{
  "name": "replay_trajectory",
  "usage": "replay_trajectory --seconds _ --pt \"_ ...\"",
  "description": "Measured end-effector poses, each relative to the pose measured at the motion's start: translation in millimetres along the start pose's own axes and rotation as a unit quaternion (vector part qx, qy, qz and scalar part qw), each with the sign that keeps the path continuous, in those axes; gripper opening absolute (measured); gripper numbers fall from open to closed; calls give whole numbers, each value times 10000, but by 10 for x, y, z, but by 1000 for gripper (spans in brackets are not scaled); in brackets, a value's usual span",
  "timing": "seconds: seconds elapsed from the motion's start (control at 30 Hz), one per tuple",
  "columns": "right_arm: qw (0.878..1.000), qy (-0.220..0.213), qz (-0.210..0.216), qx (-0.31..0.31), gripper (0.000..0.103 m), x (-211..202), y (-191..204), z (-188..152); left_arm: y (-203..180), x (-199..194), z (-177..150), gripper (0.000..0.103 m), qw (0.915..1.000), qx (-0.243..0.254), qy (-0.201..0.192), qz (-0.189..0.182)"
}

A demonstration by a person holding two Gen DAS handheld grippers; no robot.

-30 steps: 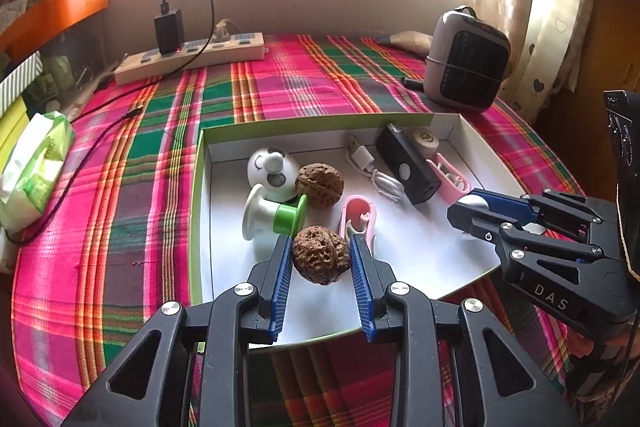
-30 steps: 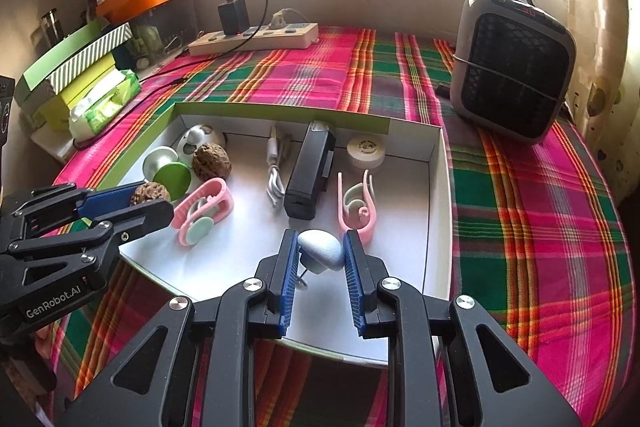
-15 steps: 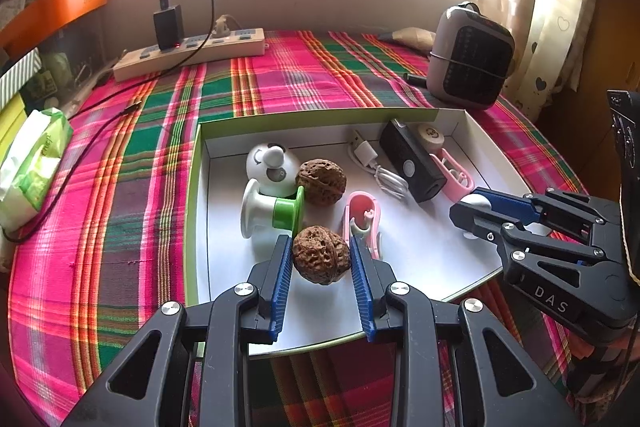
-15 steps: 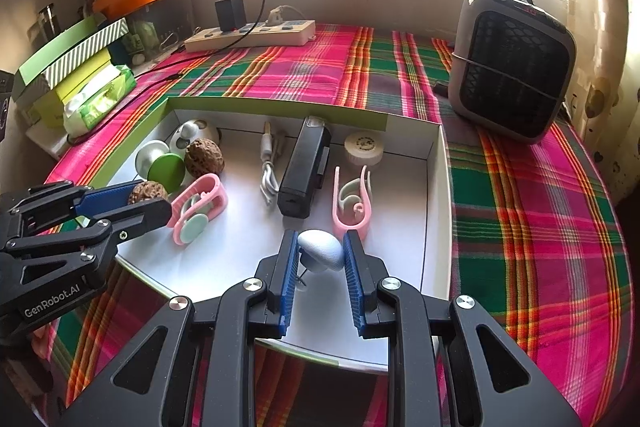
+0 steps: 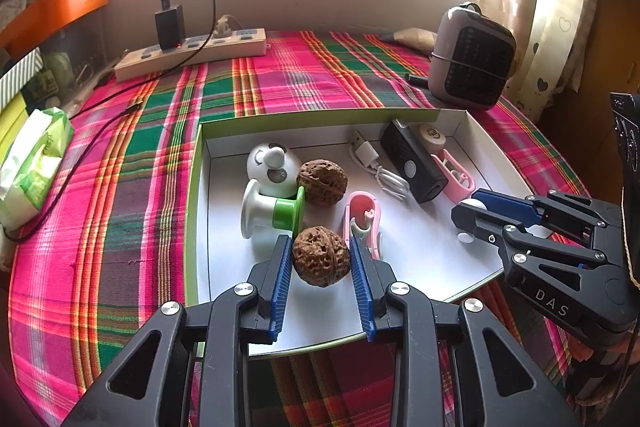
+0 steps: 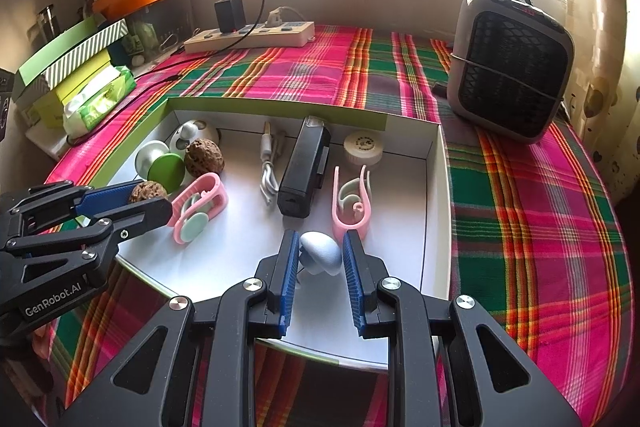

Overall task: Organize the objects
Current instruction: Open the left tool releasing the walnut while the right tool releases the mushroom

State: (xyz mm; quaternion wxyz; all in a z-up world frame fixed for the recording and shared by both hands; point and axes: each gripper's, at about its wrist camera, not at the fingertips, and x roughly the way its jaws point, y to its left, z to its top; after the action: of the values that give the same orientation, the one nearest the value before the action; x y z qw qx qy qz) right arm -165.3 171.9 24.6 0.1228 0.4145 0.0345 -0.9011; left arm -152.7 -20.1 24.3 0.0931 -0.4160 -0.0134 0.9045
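The left tongs [image 5: 321,259] are closed halfway on a walnut [image 5: 321,255], above the box [image 5: 400,117] near the desk's front edge. The right tongs [image 6: 320,257] pinch a pale-blue cap [image 6: 322,257] over the box's right-front corner.

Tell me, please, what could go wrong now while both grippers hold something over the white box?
1. The walnut is round and hard, and the left gripper pinches it only at its sides, so it might slip and roll.
2. The right gripper holds the small pale blue piece near the fingertips; it may drop.
3. The two grippers work close together over the box and could collide.
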Motion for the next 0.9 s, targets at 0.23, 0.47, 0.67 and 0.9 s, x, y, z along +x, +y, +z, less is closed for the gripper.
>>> replay_trajectory --seconds 0.23,0.47,0.67,0.9 --pt "10000 -1 7 10 24 -2 3 -2 12 3 1 27 10000 -6 7 -2" --pt "10000 0 1 14 24 -8 0 -5 11 4 3 27 10000 -8 11 -1" --pt "10000 1 1 28 24 -7 -6 -5 5 5 4 27 10000 -6 19 12" --pt "10000 1 -3 33 24 -22 7 -10 3 -3 -1 28 10000 -5 5 6"
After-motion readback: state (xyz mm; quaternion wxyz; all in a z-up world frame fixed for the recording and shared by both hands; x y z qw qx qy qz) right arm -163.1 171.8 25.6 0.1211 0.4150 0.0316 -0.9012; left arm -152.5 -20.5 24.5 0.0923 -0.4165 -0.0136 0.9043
